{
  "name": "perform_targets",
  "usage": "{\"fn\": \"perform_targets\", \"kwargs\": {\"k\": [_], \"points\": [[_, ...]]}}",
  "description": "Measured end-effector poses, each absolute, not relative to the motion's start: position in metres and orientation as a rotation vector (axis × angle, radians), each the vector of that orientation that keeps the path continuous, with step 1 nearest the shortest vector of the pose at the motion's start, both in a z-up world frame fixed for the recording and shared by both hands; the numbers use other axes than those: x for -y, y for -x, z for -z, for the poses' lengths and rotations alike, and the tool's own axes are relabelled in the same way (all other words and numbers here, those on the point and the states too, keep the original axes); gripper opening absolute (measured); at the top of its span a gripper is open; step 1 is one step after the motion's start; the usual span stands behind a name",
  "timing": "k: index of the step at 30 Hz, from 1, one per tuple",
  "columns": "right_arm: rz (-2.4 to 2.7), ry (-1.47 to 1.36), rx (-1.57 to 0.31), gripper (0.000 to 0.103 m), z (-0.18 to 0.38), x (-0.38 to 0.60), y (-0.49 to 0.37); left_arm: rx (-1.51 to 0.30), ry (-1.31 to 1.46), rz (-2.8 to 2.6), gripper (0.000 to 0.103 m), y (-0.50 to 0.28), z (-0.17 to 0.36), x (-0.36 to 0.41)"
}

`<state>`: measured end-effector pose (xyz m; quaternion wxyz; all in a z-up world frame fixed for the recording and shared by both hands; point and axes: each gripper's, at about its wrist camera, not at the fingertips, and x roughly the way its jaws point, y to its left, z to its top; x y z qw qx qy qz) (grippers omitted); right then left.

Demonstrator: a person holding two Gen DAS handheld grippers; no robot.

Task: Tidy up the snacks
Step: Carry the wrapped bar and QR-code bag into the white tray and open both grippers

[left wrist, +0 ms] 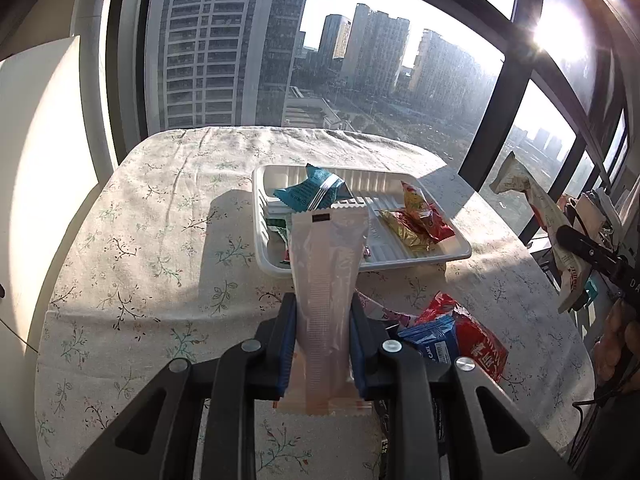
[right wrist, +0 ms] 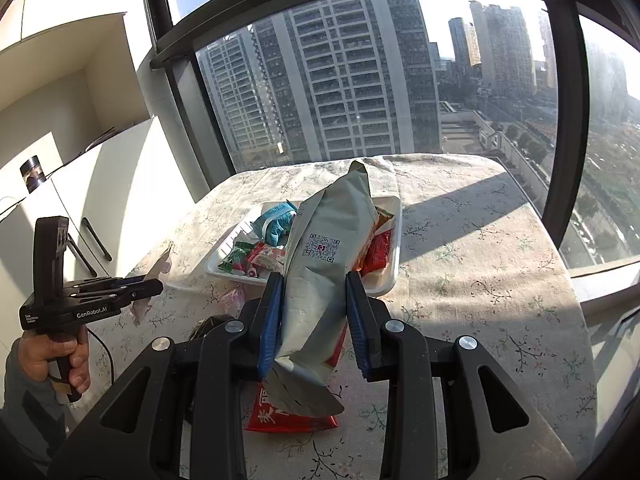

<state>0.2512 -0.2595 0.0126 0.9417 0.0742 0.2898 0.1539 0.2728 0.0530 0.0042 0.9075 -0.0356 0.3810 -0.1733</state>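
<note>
My left gripper (left wrist: 323, 308) is shut on a long pale pink snack packet (left wrist: 326, 256), which it holds upright above the table. Beyond it lies a white tray (left wrist: 400, 263) with a blue packet (left wrist: 310, 192) and yellow-red packets (left wrist: 420, 220) in it. My right gripper (right wrist: 314, 292) is shut on a silver-grey packet (right wrist: 320, 248) with a QR code, lifted in front of the tray (right wrist: 394, 248). In the right wrist view, the left gripper (right wrist: 156, 284) shows at the left, in a person's hand (right wrist: 60, 356). In the left wrist view, the right gripper (left wrist: 560, 240) shows at the right edge.
A floral cloth (left wrist: 140, 240) covers the table, which stands against a large window. A loose blue packet (left wrist: 434, 340) and a red packet (left wrist: 480, 344) lie near the front. Another red packet (right wrist: 292, 418) lies under my right gripper. White cabinets (right wrist: 100, 200) stand at the left.
</note>
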Motion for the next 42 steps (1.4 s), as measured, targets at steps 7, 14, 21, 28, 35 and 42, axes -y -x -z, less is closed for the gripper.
{"fn": "perform_targets", "kwargs": {"k": [7, 14, 21, 28, 35, 42], "points": [[-0.358, -0.085, -0.591, 0.029, -0.037, 0.226, -0.307, -0.778, 0.051, 0.368, 0.025, -0.334, -0.018, -0.036], [-0.359, -0.033, -0.657, 0.029, -0.018, 0.199, -0.372, -0.82, 0.076, 0.329, 0.025, -0.396, 0.004, -0.036], [-0.339, 0.004, -0.728, 0.029, 0.018, 0.179, -0.425, -0.864, 0.069, 0.317, 0.025, -0.417, 0.039, -0.028], [-0.319, 0.056, -0.782, 0.029, 0.048, 0.171, -0.451, -0.863, 0.059, 0.313, 0.025, -0.424, 0.05, -0.027], [-0.305, 0.08, -0.838, 0.029, 0.076, 0.166, -0.472, -0.87, 0.058, 0.315, 0.028, -0.428, 0.059, -0.025], [-0.314, 0.086, -0.84, 0.032, 0.084, 0.165, -0.474, -0.87, 0.058, 0.323, 0.035, -0.426, 0.061, -0.022]]}}
